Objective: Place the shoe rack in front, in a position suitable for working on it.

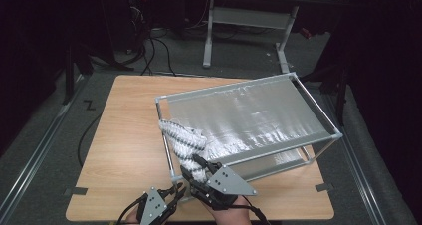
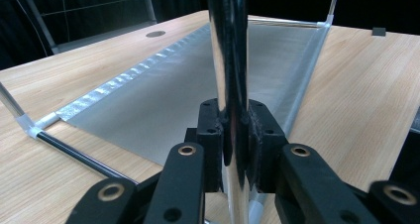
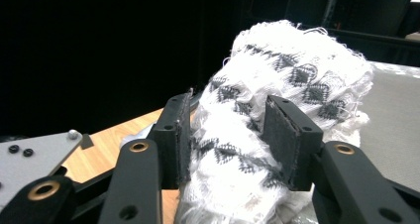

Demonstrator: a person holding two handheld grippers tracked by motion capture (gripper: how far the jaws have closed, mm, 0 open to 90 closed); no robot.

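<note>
Spanning most of the high view, the counter (image 1: 119,150) is pale wood-grain laminate w/ rounded corners, flat & matte. On it sits a box-shaped rack (image 1: 249,120): thin chrome tubes joined by pale corner pieces, w/ a silvery woven sheet stretched as a sloping top panel, shiny in streaks. Draped over the rack's near-left edge is a cloth (image 1: 185,144), white loose-knit fabric w/ dark diamond pattern, frayed threads at the rim, bunched into a soft roll.

Both forearms enter from the bottom edge, hands low & close together by the rack's near corner. Right tongs (image 1: 200,165) point up-left toward the cloth, grey triangular plate on top; in the right gripper view the tongs (image 3: 230,135) are spread w/ the cloth bulging between the black ribbed pads, left pad touching fabric, right pad partly sunk in it; can't tell if they press. Left tongs (image 1: 175,191) sit lower left; left gripper view shows them (image 2: 234,135) pinched tight on an upright chrome tube (image 2: 229,60) of the rack, mirror-smooth.
</note>
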